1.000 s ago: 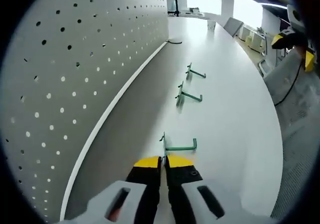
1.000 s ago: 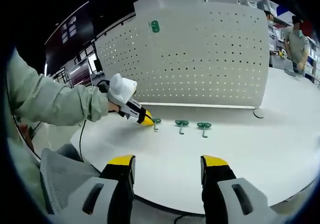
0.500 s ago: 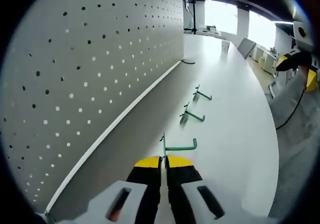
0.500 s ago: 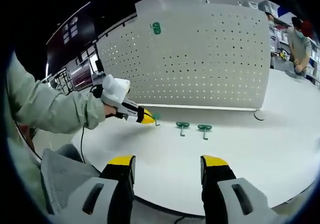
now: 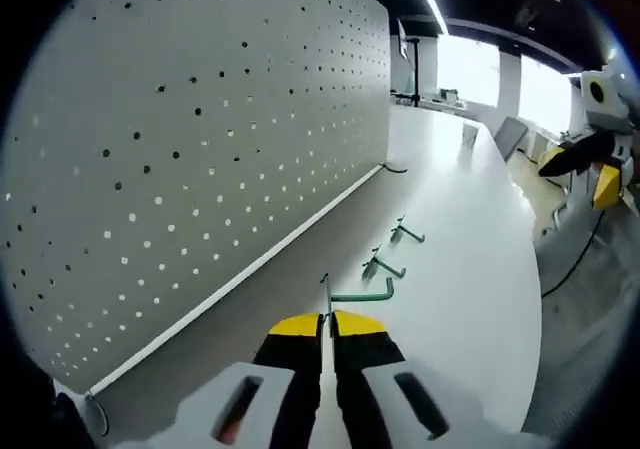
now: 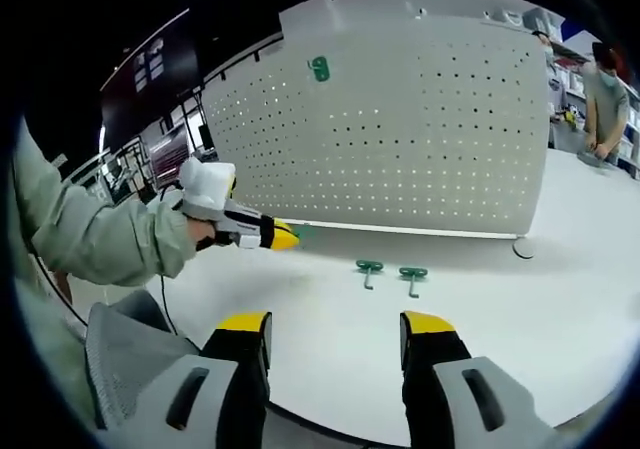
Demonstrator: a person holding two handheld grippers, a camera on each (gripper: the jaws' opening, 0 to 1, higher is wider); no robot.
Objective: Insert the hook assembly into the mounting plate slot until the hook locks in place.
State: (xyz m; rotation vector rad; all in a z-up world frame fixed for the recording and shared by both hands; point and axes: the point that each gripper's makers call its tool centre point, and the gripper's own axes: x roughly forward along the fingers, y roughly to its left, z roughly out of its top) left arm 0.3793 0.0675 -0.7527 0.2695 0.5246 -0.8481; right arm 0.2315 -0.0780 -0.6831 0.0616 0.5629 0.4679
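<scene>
The left tool [image 5: 328, 321] is clamped tight on a green hook [image 5: 352, 294], holding it clear of the bench [image 5: 470, 269] and pointed along the pegboard [image 5: 200, 149]. The right tool [image 6: 335, 334] hangs back, jaws wide apart and empty. Two spare hooks [image 6: 390, 271] lie side by side on the bench, and one hook [image 6: 319, 68] is already hanging high on the board. The risk now: that thin grip could let the hook twist, so its prongs miss the holes and it drops.
</scene>
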